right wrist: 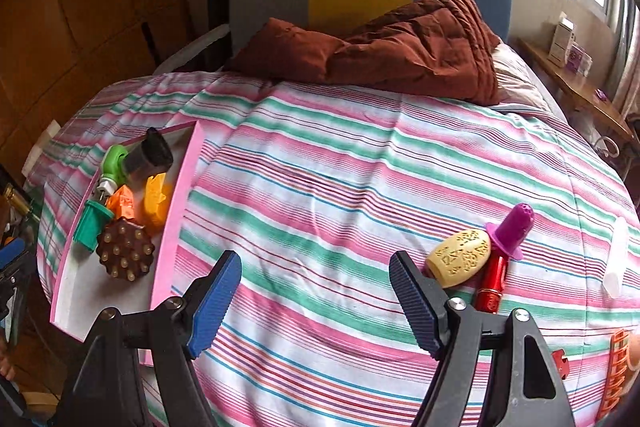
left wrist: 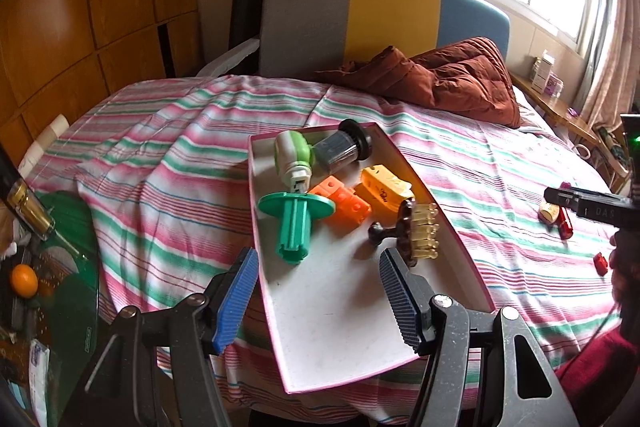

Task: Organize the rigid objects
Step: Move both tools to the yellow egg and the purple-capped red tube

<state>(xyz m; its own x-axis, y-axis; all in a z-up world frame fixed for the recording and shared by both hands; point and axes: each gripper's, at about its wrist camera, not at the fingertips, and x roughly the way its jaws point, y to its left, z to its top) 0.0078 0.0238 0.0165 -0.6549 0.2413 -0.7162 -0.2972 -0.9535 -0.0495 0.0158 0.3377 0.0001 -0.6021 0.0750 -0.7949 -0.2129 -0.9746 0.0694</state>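
Note:
A pink-rimmed white tray (left wrist: 332,315) lies on the striped bedspread. In it are a teal flanged piece (left wrist: 296,219), an orange block (left wrist: 344,203), a yellow piece (left wrist: 382,189), a green-and-white item (left wrist: 292,155), a grey jar with a black cap (left wrist: 344,149) and a brown peg brush (left wrist: 416,231). My left gripper (left wrist: 316,291) hovers open over the tray's near left edge, holding nothing. My right gripper (right wrist: 316,303) is open above bare bedspread, to the right of the tray (right wrist: 176,219). Just right of it lie a cream carved oval (right wrist: 458,263), a red tube (right wrist: 492,283) and a purple capped piece (right wrist: 514,227).
A brown quilt (right wrist: 400,43) is heaped at the head of the bed. A white stick (right wrist: 616,259), an orange grid piece (right wrist: 616,375) and a small red piece (right wrist: 560,363) lie at the far right. A green glass table (left wrist: 68,267) with an orange stands left of the bed.

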